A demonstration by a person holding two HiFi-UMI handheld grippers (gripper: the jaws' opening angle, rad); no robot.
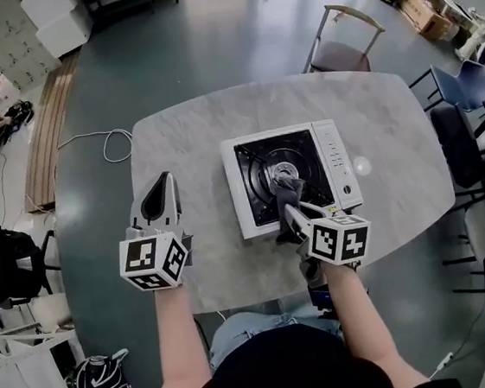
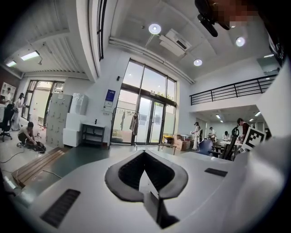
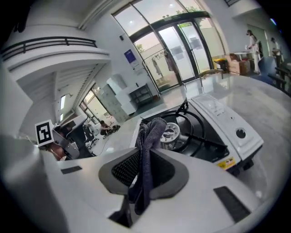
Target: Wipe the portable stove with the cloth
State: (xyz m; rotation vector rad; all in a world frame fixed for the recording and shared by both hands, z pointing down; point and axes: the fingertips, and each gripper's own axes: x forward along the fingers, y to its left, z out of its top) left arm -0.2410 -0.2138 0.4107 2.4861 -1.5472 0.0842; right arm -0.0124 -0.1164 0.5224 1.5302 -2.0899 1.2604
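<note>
While the right hand-held gripper [image 3: 145, 154] pinches the cloth [image 3: 153, 131] over the stove [image 1: 336, 156] burner, mid-table [image 1: 193, 142], the cloth hides its tips in the head view. Left hand-held gripper [image 1: 159, 198]: jaws pressed together, empty, left of the stove, well apart.

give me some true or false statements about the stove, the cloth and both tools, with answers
1. The right tool is shut on the cloth. True.
2. The left tool holds a second cloth. False: its jaws are together with nothing between them.
3. The cloth hangs over the black burner area of the stove. True.
4. The stove sits on the floor. False: it sits on the grey table, to the right of the left tool.
</note>
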